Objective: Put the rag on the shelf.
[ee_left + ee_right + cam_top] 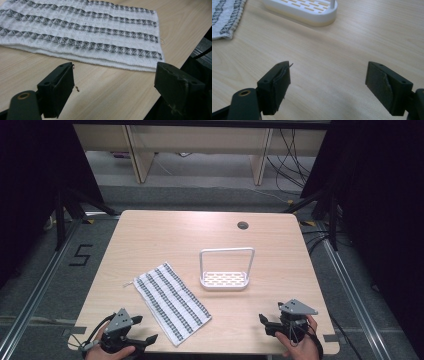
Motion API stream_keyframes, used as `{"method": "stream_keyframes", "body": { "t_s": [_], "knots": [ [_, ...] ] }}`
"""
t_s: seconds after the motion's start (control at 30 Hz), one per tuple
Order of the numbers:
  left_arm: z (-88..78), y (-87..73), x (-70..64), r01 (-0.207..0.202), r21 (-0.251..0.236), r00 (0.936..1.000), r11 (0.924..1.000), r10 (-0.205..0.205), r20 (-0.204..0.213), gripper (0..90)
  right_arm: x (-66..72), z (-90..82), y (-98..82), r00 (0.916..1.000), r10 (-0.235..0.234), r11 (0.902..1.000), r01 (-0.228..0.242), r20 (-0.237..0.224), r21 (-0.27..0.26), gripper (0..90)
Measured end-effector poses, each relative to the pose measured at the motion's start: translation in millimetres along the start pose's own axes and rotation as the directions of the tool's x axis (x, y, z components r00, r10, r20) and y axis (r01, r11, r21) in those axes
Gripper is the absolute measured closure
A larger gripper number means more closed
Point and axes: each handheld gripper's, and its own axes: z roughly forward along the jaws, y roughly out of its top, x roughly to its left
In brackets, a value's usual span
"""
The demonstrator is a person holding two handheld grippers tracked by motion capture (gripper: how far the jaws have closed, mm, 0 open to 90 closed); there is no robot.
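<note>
While both grippers sit low at the near edge of the pale wood-grain bench (150, 232), nothing is grasped yet, so this looks like the approach step. Left gripper (131, 334) has jaws spread wide, empty, aimed at the near short edge of the white waffle-weave cloth w/ grey zigzag stripes (82, 32). Right gripper (274, 322) is also wide open, empty, well apart from the cloth, facing the white slotted plastic rack w/ hoop handle (225, 279). Next move prob. needs the left gripper to go fwd & pinch the cloth's edge. The cloth lies flat, folded double by the look of its edge, left of the rack, angled across the bench.
</note>
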Motion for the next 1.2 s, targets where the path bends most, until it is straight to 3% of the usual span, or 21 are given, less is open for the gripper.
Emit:
{"method": "stream_keyframes", "body": {
  "t_s": [0.13, 0.2, 0.23, 0.33, 0.37, 0.4, 0.43, 0.5, 0.53, 0.57, 0.67, 0.7, 0.73, 0.8, 0.9, 0.93, 0.97, 1.03, 1.1, 1.13, 1.2],
  "knots": [
    [0.4, 0.6, -0.3, -0.017, 0.012, 0.9999, 0.9998, 0.017, -0.004, 16.1, 1.2, 0.2, 0.7, 1.0, 0.0, 1.0, 0.0, -0.006, -0.002, 22.8],
    [1.6, 0.6, -3.9, 0.003, -0.008, 1.0, 1.0, -0.003, -0.001, 16.3, 1.2, 0.0, 1.2, 0.9997, -0.023, 0.9997, 0.024, 0.01, -0.01, 23.7],
    [0.2, 1.2, -2.2, -0.027, 0.018, 0.9996, 0.9995, 0.028, -0.006, 16.4, 2.4, 1.5, 1.3, 0.9998, -0.016, 0.9998, 0.016, -0.01, -0.011, 24.4],
    [1.7, 1.6, -4.6, -0.033, 0.012, 0.9994, 0.9994, 0.033, 0.006, 17.8, 4.5, 1.6, 2.0, 0.9997, -0.011, 0.9999, 0.011, -0.021, -0.01, 25.1],
    [3.4, 1.8, -8.9, -0.009, -0.005, 0.9999, 0.9999, 0.009, 0.008, 18.1, 6.1, 1.5, 2.9, 0.9995, -0.022, 0.9997, 0.022, -0.023, -0.01, 25.6],
    [3.2, 2.3, -8.8, -0.029, 0.005, 0.9995, 0.9996, 0.029, 0.015, 18.2, 6.3, 2.8, 3.3, 0.9988, -0.032, 0.9994, 0.031, -0.038, -0.017, 25.9],
    [4.0, 2.6, -10.3, -0.029, 0.0, 0.9994, 0.9996, 0.029, 0.017, 18.2, 9.2, 1.4, 3.6, 0.9995, -0.008, 0.9999, 0.008, -0.029, -0.01, 25.9],
    [4.5, 3.7, -13.7, -0.036, 0.005, 0.9991, 0.9994, 0.035, 0.024, 19.2, 9.9, 3.8, 5.3, 0.9972, -0.008, 0.9996, 0.006, -0.074, -0.027, 27.7],
    [4.5, 3.7, -13.7, -0.036, 0.005, 0.9991, 0.9994, 0.035, 0.024, 19.9, 9.9, 3.8, 5.3, 0.9972, -0.008, 0.9996, 0.006, -0.074, -0.027, 27.7],
    [6.9, 4.6, -18.6, -0.037, -0.01, 0.9989, 0.9993, 0.038, 0.029, 20.1, 13.7, 6.5, 7.5, 0.9947, -0.023, 0.999, 0.019, -0.1, -0.041, 29.1],
    [9.6, 6.1, -22.9, -0.043, 0.0, 0.9984, 0.9991, 0.043, 0.036, 21.6, 23.2, 10.2, 11.9, 0.9915, -0.06, 0.9975, 0.055, -0.115, -0.043, 31.2],
    [13.3, 7.7, -26.3, -0.08, 0.02, 0.9962, 0.9966, 0.079, 0.036, 22.2, 27.0, 11.1, 13.4, 0.9909, -0.06, 0.9978, 0.056, -0.12, -0.034, 32.0],
    [13.3, 7.7, -26.3, -0.08, 0.02, 0.9962, 0.9966, 0.079, 0.036, 22.7, 27.0, 11.1, 13.4, 0.9909, -0.06, 0.9978, 0.056, -0.12, -0.034, 32.0],
    [17.4, 9.0, -34.9, -0.104, 0.037, 0.9934, 0.9938, 0.103, 0.051, 25.1, 39.1, 18.0, 18.2, 0.9822, -0.118, 0.9927, 0.112, -0.146, -0.045, 33.3],
    [19.7, 10.2, -41.1, -0.112, 0.044, 0.9921, 0.9928, 0.109, 0.063, 26.5, 48.1, 23.7, 21.7, 0.9741, -0.133, 0.9909, 0.126, -0.183, -0.047, 35.0],
    [21.4, 10.3, -42.9, -0.119, 0.046, 0.9913, 0.9918, 0.116, 0.061, 30.6, 57.7, 30.1, 25.7, 0.9642, -0.149, 0.9888, 0.143, -0.219, -0.041, 36.6],
    [21.7, 12.4, -45.9, -0.157, 0.069, 0.9861, 0.9852, 0.153, 0.065, 31.9, 61.1, 31.9, 26.9, 0.9617, -0.152, 0.9884, 0.146, -0.228, -0.041, 37.4],
    [24.3, 12.3, -48.8, -0.177, 0.063, 0.9826, 0.9822, 0.173, 0.068, 33.8, 68.3, 37.2, 30.5, 0.9536, -0.173, 0.985, 0.169, -0.247, -0.038, 38.0],
    [24.2, 12.4, -49.5, -0.188, 0.076, 0.9808, 0.9792, 0.183, 0.068, 34.4, 71.2, 39.5, 32.3, 0.9504, -0.183, 0.983, 0.179, -0.251, -0.042, 38.4],
    [24.5, 11.8, -50.4, -0.178, 0.076, 0.9823, 0.981, 0.173, 0.072, 34.6, 74.6, 43.6, 34.5, 0.9439, -0.184, 0.9829, 0.178, -0.274, -0.046, 38.7],
    [24.5, 12.0, -51.4, -0.176, 0.078, 0.9827, 0.9813, 0.17, 0.074, 37.2, 80.2, 47.9, 40.3, 0.9394, -0.206, 0.9785, 0.201, -0.274, -0.043, 39.6]
  ]
}}
